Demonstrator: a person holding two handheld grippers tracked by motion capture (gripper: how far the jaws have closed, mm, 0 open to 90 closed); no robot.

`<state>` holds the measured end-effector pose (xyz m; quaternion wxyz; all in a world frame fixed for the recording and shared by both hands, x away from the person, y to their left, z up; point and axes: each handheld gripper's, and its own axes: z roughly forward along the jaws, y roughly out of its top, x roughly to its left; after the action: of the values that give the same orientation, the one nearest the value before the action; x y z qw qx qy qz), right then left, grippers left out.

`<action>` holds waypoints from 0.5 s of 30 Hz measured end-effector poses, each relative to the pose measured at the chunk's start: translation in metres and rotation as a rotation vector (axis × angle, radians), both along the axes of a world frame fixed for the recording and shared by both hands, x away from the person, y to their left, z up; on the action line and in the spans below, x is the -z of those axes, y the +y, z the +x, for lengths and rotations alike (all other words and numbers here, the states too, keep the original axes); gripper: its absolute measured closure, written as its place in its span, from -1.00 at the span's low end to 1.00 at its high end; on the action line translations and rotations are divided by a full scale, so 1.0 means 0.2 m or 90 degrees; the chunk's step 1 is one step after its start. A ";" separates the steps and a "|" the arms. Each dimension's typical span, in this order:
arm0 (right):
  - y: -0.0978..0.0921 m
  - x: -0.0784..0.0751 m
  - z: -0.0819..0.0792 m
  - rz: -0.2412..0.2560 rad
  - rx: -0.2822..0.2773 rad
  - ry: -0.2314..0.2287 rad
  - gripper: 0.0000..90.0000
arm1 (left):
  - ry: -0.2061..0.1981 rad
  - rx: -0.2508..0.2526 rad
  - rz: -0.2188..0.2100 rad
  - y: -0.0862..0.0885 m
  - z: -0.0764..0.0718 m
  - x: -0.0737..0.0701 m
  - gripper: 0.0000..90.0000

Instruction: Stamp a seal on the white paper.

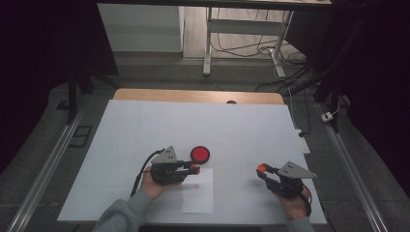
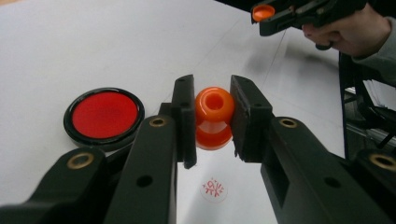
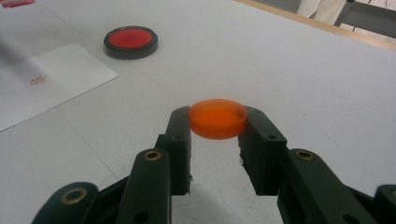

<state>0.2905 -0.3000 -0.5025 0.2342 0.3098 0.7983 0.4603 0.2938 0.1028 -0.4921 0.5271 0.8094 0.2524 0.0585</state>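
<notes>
My left gripper (image 1: 194, 169) (image 2: 213, 100) is shut on an orange knob-shaped stamp (image 2: 214, 119), held over a small white sheet of paper (image 1: 198, 193) (image 3: 42, 84). The sheet bears one red stamp mark (image 2: 214, 188) (image 3: 38, 80) just below the stamp. A round red ink pad in a black case (image 1: 199, 154) (image 2: 104, 114) (image 3: 130, 40) lies open on the table beside the sheet's far edge. My right gripper (image 1: 262, 168) (image 3: 218, 126) is shut on a shallow orange cap (image 3: 218, 117) (image 2: 263, 12), held above the table to the right of the sheet.
A white cover (image 1: 145, 135) spreads over the table, whose wooden far edge (image 1: 193, 94) shows beyond it. Metal rails (image 1: 43, 174) run along both sides. A desk frame with cables (image 1: 241, 43) stands farther back on the floor.
</notes>
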 end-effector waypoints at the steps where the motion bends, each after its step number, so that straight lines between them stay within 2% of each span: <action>1: 0.00 0.00 0.00 0.000 0.000 -0.001 0.43 | 0.000 -0.001 -0.003 0.00 0.00 -0.01 0.60; 15: 0.00 0.00 0.00 -0.001 0.001 0.001 0.43 | 0.000 0.010 -0.027 0.02 0.05 -0.15 0.60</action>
<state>0.2913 -0.3000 -0.5024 0.2342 0.3102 0.7985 0.4597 0.3036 0.1067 -0.4614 0.5446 0.8000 0.2469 0.0491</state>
